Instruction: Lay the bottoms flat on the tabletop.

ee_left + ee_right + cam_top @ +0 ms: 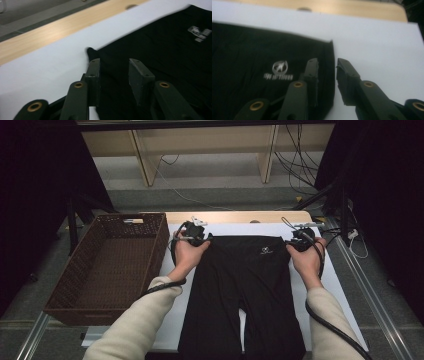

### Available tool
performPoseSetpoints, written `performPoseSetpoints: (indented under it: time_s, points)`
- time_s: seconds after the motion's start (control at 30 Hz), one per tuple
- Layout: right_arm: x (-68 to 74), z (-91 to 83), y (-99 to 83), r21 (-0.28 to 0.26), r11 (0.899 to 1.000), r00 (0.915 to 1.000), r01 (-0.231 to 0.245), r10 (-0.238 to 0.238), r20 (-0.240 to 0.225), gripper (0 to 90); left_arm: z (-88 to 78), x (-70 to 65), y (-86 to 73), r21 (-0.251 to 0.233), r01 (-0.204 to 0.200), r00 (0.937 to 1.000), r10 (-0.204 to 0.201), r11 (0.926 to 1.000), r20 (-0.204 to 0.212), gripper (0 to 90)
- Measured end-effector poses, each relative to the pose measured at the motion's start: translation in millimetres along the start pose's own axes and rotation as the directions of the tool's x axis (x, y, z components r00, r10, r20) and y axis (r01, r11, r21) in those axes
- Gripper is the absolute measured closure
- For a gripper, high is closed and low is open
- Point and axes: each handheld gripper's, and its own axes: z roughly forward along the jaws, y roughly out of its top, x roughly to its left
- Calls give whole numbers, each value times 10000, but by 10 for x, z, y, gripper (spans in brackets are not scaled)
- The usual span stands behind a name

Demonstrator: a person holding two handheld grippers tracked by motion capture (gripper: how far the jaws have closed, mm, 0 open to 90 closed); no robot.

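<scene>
A pair of black pants [240, 285] lies flat on the white sheet [172, 317], waistband far from me, legs toward the near edge, with a small white logo [265, 251] near its right hip. My left gripper [197, 232] hovers at the waistband's left corner. Along its own jaws, the left gripper [113, 62] stands open just above the black cloth [162, 50], gripping nothing. My right gripper [301, 239] is at the waistband's right corner. There the right gripper [327, 62] is open too, straddling the pants' side edge [249, 50] without pinching it.
A brown wicker basket [160, 245] stands to the left of the sheet, its inside bare. A strip of wooden tabletop [235, 216] runs behind the sheet. Cables [300, 170] trail over the floor beyond the table, and dark curtains close in both sides.
</scene>
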Motion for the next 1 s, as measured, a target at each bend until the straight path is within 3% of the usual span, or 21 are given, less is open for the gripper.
performPoseSetpoints:
  time_s: [0.1,0.23,0.3,0.37,0.43,0.53,0.57,0.6,0.67,0.7,0.73,0.8,0.9,1.0]
  points:
    - [6,-110,-164,588,9983,9997,20,-5,-251,679,-79,-192,-119,402,-491,9924,442,9980,1149,599]
    - [66,-313,-441,1123,9937,9973,39,44,-737,665,-210,-451,-313,675,-1125,9678,939,9914,2336,583]
    - [109,-394,-567,1257,9921,9950,35,92,-999,661,-276,-584,-407,697,-1521,9457,1247,9859,3001,575]
    - [158,-477,-709,1387,9903,9922,114,61,-1247,656,-348,-715,-488,671,-1807,9279,1475,9812,3424,569]
    - [197,-543,-842,1545,9879,9894,167,60,-1452,651,-415,-852,-555,658,-2328,9085,1928,9703,3707,568]
    - [227,-639,-978,1843,9825,9876,268,25,-1568,644,-492,-1067,-634,470,-3038,8723,2580,9516,4154,554]
    - [232,-670,-1017,1908,9812,9882,304,-8,-1531,644,-511,-1149,-665,342,-3351,8551,2886,9416,4307,543]
    - [233,-701,-1065,1983,9796,9878,326,-14,-1557,644,-517,-1196,-685,269,-3523,8456,3058,9355,4376,536]
    - [238,-733,-1130,2102,9770,9881,363,-36,-1536,647,-501,-1302,-739,153,-3997,8191,3496,9165,4549,528]
    - [240,-748,-1165,2192,9749,9883,386,-48,-1526,652,-485,-1340,-763,129,-4204,8120,3699,9072,4515,521]
    - [243,-758,-1197,2254,9734,9873,419,-57,-1587,656,-468,-1367,-787,132,-4396,8074,3887,8981,4439,523]
    - [261,-774,-1235,2126,9759,9881,483,-156,-1530,675,-428,-1398,-822,126,-4586,8016,4075,8885,4375,522]
    - [293,-774,-1234,2167,9731,9908,784,-521,-1245,743,-363,-1404,-858,89,-4631,8118,4201,8863,4057,516]
    - [330,-773,-1231,2224,9696,9902,1017,-770,-1168,808,-313,-1417,-903,94,-4629,8116,4196,8863,4066,521]
